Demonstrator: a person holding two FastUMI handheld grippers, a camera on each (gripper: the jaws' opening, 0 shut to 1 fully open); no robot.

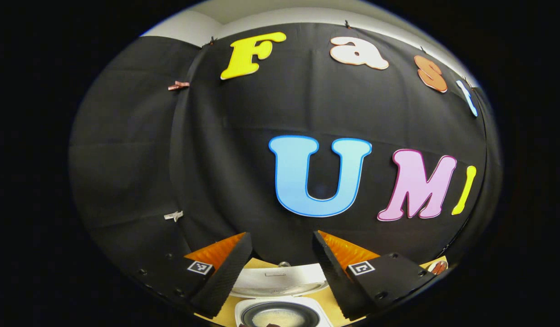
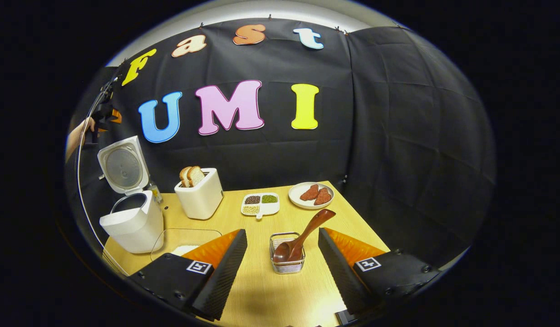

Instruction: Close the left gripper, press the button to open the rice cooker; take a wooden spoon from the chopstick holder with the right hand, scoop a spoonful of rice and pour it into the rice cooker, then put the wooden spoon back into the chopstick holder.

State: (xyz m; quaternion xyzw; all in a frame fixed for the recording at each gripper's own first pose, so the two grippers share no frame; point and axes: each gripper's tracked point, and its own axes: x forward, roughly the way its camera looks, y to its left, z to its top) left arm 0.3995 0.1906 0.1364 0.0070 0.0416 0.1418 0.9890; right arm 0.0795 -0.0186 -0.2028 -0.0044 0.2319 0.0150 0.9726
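Note:
The white rice cooker [image 2: 132, 222] stands open at the table's left, its lid [image 2: 123, 165] tipped up. My left gripper [image 1: 282, 238] is open and held high over it; below its fingers I see the lid [image 1: 280, 278] and the inner pot [image 1: 280, 315] with pale grains in it. The same gripper [image 2: 103, 113] appears far off at upper left, held by a hand [image 2: 73, 136]. A wooden spoon [image 2: 302, 238] leans bowl-down in the wire chopstick holder [image 2: 287, 263]. My right gripper [image 2: 282, 232] is open, just short of the holder, holding nothing.
A clear glass container [image 2: 184, 243] with white rice sits in front of the cooker. Behind stand a white toaster [image 2: 199, 195] with bread, a divided dish [image 2: 260, 203] of beans and a plate [image 2: 298, 200] with meat slices. The table's right edge runs near the plate.

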